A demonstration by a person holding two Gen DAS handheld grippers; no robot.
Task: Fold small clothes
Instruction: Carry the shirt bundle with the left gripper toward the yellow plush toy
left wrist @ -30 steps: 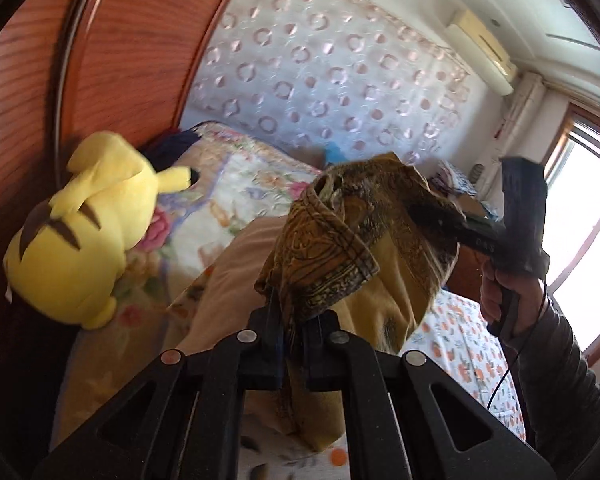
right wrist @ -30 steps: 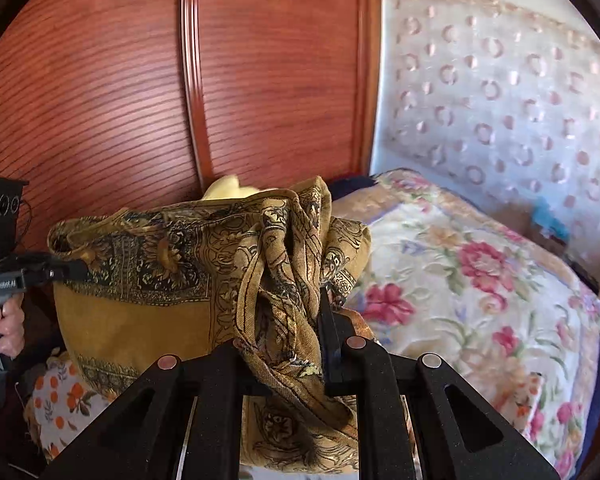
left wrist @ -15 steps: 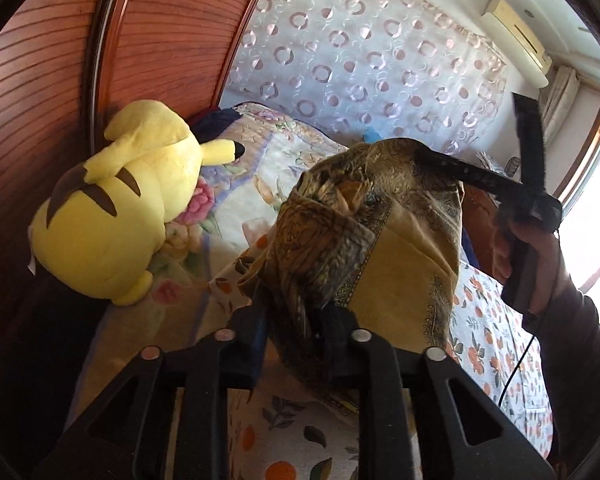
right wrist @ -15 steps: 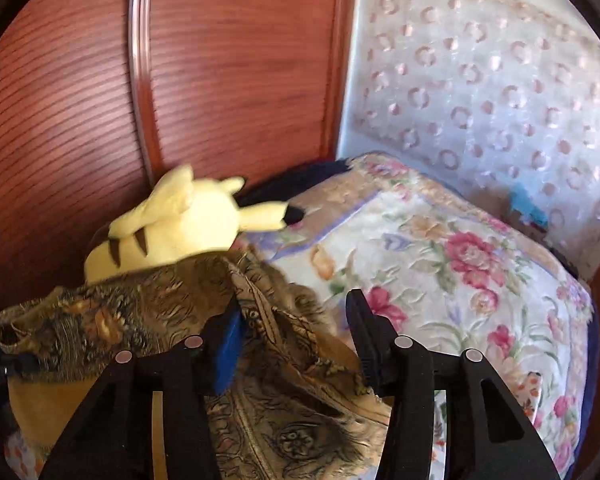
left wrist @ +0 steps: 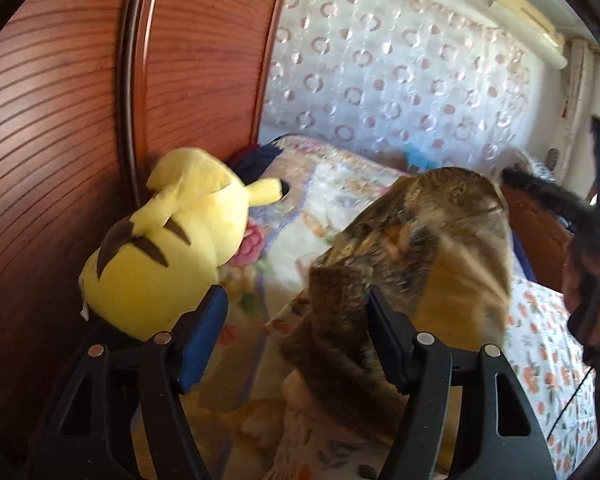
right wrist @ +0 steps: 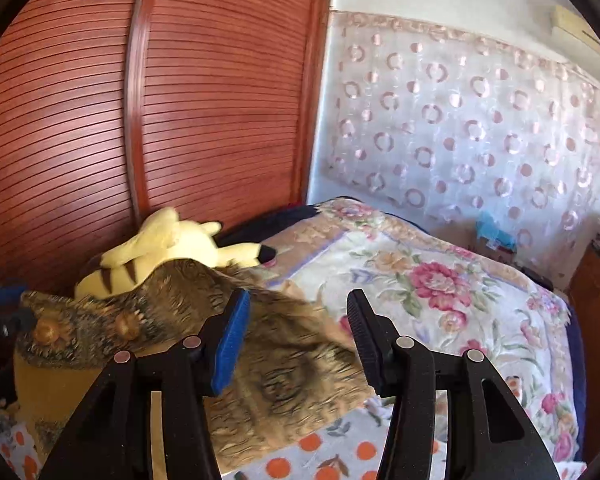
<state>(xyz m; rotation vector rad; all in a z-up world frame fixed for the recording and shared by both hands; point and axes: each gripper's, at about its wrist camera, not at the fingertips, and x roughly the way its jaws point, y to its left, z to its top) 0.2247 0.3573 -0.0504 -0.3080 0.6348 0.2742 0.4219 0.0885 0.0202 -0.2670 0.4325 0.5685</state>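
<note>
I spread both grippers' jaws, the left gripper (left wrist: 296, 338) and right gripper (right wrist: 298, 338) each opening with nothing pinched, letting the patterned mustard cloth (right wrist: 260, 344) drop blurred onto the floral bedspread (right wrist: 440, 292) beside a yellow plush toy (left wrist: 168, 248), apparently to settle its fold.

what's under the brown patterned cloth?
The brown patterned cloth lies on an orange-print sheet, its far edge against the floral quilt. The yellow plush sits behind it. Anything directly beneath is covered.
</note>
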